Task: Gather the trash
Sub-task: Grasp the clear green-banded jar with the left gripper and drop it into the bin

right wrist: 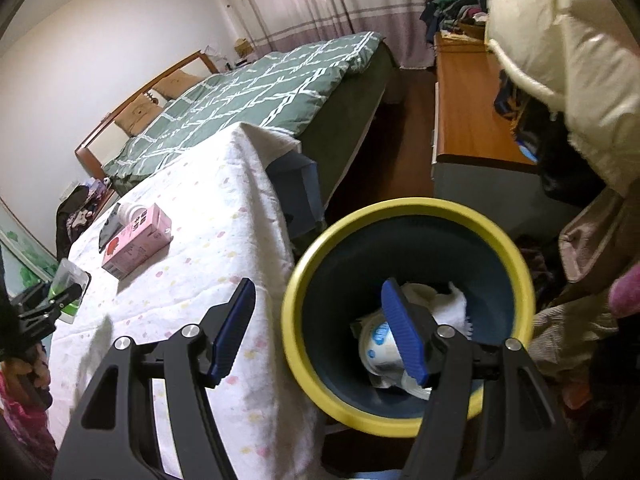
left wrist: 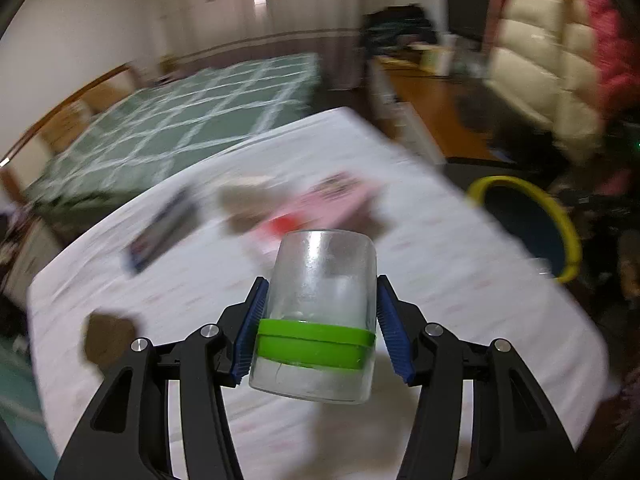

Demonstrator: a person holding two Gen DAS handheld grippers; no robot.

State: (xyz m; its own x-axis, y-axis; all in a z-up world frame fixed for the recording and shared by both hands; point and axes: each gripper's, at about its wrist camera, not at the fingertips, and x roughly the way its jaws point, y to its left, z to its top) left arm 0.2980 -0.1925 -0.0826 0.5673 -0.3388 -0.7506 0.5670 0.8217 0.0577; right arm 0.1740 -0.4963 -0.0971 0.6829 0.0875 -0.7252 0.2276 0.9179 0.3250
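Observation:
My left gripper [left wrist: 320, 300] is shut on a clear plastic cup [left wrist: 320, 280] with a green band, held above the white tablecloth [left wrist: 460, 280]. The view is blurred. The cup and left gripper also show in the right wrist view [right wrist: 66, 286] at the far left. A pink carton [left wrist: 320, 204] [right wrist: 136, 240] lies on the table. The yellow-rimmed blue trash bin [right wrist: 408, 208] [left wrist: 532, 196] stands beside the table's right edge. My right gripper [right wrist: 318, 304] is open and empty over the bin's rim. White paper and a wrapper [right wrist: 380, 344] lie inside the bin.
A dark flat packet [left wrist: 160, 232] and brown scraps [left wrist: 108, 340] lie on the table. A white bottle [right wrist: 130, 210] lies behind the carton. A bed with a green quilt [right wrist: 260, 92] is behind, a wooden desk [right wrist: 468, 112] to the right, a cream jacket [right wrist: 560, 40] nearby.

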